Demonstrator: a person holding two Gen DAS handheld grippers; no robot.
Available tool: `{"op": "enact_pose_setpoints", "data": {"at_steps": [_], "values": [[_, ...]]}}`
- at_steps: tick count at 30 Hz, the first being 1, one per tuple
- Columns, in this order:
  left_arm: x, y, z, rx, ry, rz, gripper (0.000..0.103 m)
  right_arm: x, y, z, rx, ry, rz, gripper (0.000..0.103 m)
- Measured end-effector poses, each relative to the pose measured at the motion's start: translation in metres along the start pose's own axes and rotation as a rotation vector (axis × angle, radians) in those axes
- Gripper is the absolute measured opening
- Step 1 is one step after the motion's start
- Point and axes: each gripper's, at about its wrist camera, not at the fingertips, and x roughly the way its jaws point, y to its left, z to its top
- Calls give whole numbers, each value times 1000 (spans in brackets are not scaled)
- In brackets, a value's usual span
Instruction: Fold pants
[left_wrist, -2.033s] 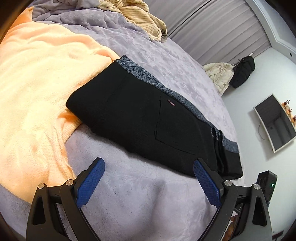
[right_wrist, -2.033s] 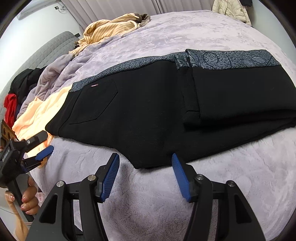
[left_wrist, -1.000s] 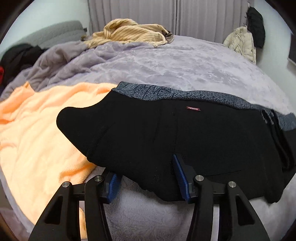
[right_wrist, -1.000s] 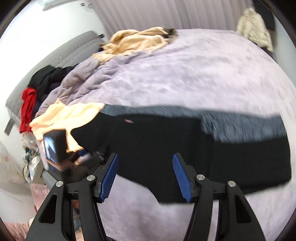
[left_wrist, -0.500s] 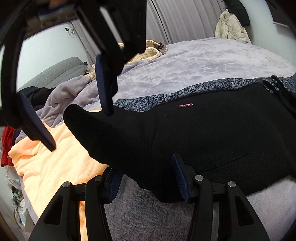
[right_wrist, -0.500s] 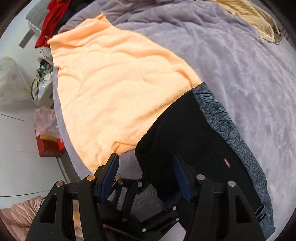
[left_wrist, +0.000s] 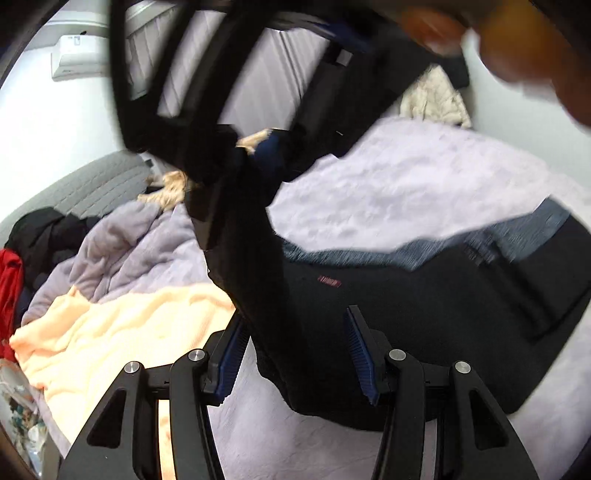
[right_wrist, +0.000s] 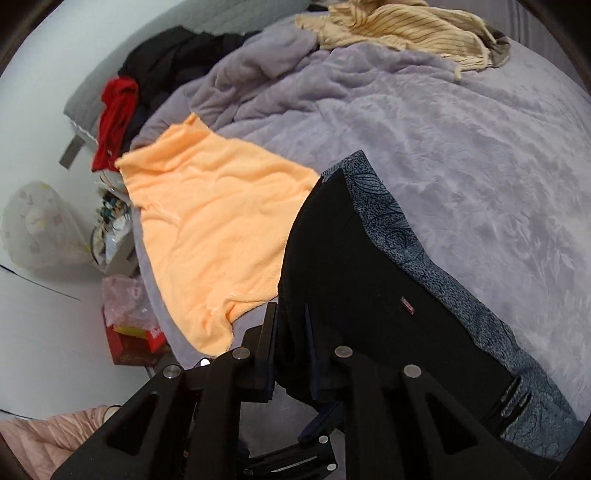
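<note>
Black pants (left_wrist: 424, 306) with a grey patterned side stripe (right_wrist: 417, 254) lie folded on a lilac bed cover. My right gripper (right_wrist: 290, 325) is shut on the pants' left end and lifts it; it shows blurred at the top of the left wrist view (left_wrist: 229, 155), with black cloth hanging from it. My left gripper (left_wrist: 293, 354) is open, its blue pads (left_wrist: 360, 350) on either side of the pants' near edge.
An orange towel (right_wrist: 218, 221) lies left of the pants. A striped beige garment (right_wrist: 402, 26) and red and black clothes (right_wrist: 118, 110) lie at the head of the bed (right_wrist: 480, 155). Bags and a red box (right_wrist: 129, 339) stand on the floor to the left.
My right gripper has closed on the pants' left end and raised it. The left gripper has stayed open at the near edge.
</note>
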Motion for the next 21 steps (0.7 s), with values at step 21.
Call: {"op": "enact_pose_setpoints", "data": {"at_steps": [21], "values": [[-36, -284, 48, 368, 6, -387, 54, -171, -261, -289, 609, -519, 87, 15]]}}
